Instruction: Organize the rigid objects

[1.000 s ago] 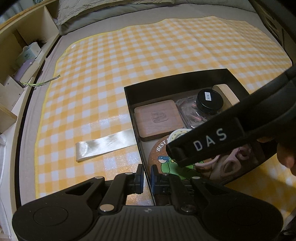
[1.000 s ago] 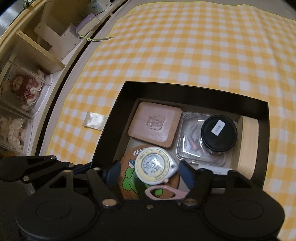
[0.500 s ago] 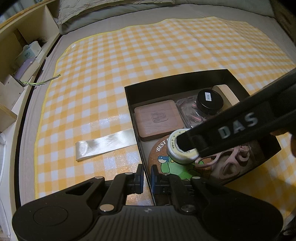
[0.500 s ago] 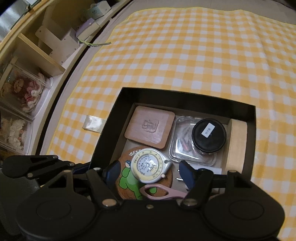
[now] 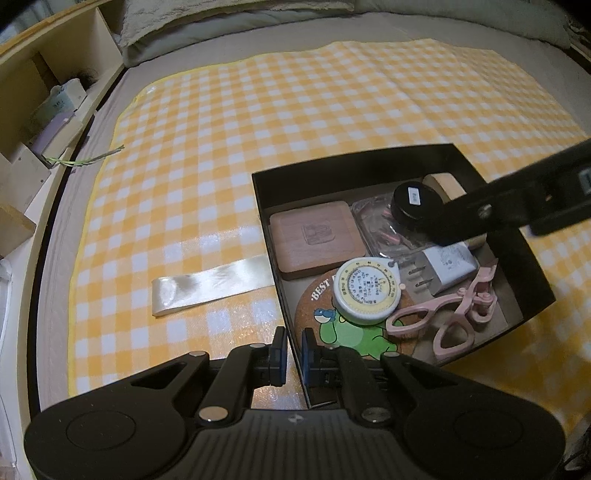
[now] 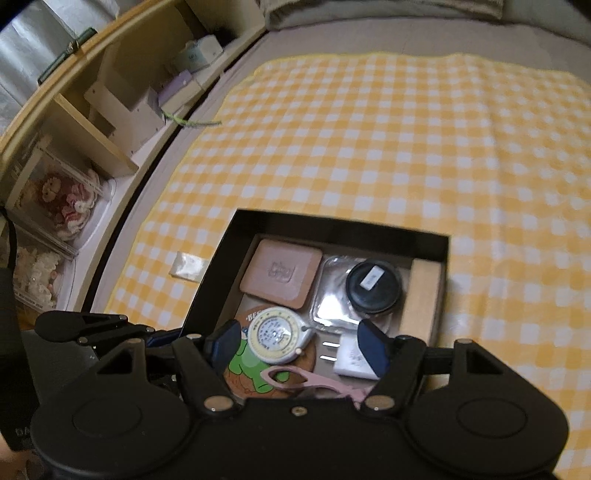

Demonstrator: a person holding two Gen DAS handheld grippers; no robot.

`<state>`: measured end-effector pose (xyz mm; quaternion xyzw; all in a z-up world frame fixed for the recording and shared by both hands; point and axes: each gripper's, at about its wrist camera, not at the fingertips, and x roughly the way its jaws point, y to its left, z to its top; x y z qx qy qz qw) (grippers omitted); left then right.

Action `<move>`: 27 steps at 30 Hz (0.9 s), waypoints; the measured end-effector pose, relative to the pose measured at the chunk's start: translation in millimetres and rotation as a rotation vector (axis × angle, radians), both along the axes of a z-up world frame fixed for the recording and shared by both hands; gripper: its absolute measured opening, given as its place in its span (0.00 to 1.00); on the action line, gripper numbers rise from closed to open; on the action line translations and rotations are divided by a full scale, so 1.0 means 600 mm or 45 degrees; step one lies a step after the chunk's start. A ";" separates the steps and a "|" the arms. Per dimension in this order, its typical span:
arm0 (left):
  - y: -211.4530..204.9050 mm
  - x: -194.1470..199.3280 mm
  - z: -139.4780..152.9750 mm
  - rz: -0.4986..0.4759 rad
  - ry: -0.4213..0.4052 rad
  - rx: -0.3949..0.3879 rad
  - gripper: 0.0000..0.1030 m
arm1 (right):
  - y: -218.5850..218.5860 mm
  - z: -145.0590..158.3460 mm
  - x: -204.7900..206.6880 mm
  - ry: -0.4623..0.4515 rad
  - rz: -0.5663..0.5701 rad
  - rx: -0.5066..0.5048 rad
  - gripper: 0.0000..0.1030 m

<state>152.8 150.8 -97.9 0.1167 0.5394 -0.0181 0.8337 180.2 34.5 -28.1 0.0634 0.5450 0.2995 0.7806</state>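
Note:
A black open box (image 5: 351, 162) sits on the yellow checked cloth. My left gripper (image 5: 294, 352) is shut on the box's near left wall, one finger on each side. Inside lie a round white tape measure (image 5: 367, 291) on a cork frog coaster (image 5: 343, 332), a wooden square (image 5: 314, 236), a black round jar (image 5: 413, 201), a white plug (image 5: 443, 267) and a pink scissor-like tool (image 5: 450, 314). My right gripper (image 6: 299, 345) hangs open above the box's near side, holding nothing, with the tape measure (image 6: 275, 335) lying below it.
A cream ribbon strip (image 5: 210, 284) lies on the cloth left of the box. Wooden shelves (image 6: 92, 140) with small boxes and clear bins run along the left edge. A grey pillow (image 5: 236, 14) lies at the far end.
My right gripper has lifted and drawn back to the right, away from the tape measure, which stays on the coaster. The white plug now shows. The left gripper has kept still.

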 end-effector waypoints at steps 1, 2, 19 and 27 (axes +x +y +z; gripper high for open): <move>0.001 -0.003 0.003 0.003 -0.008 -0.003 0.10 | -0.005 0.006 -0.002 -0.019 -0.003 0.001 0.69; 0.002 -0.005 0.007 0.010 -0.018 -0.008 0.11 | -0.010 0.012 -0.004 -0.039 -0.006 0.003 0.69; 0.007 -0.070 0.097 0.086 -0.277 -0.135 0.50 | -0.088 0.108 -0.073 -0.345 -0.052 -0.006 0.74; -0.004 -0.126 0.160 0.101 -0.485 -0.224 0.84 | -0.116 0.145 -0.123 -0.485 -0.077 0.000 0.80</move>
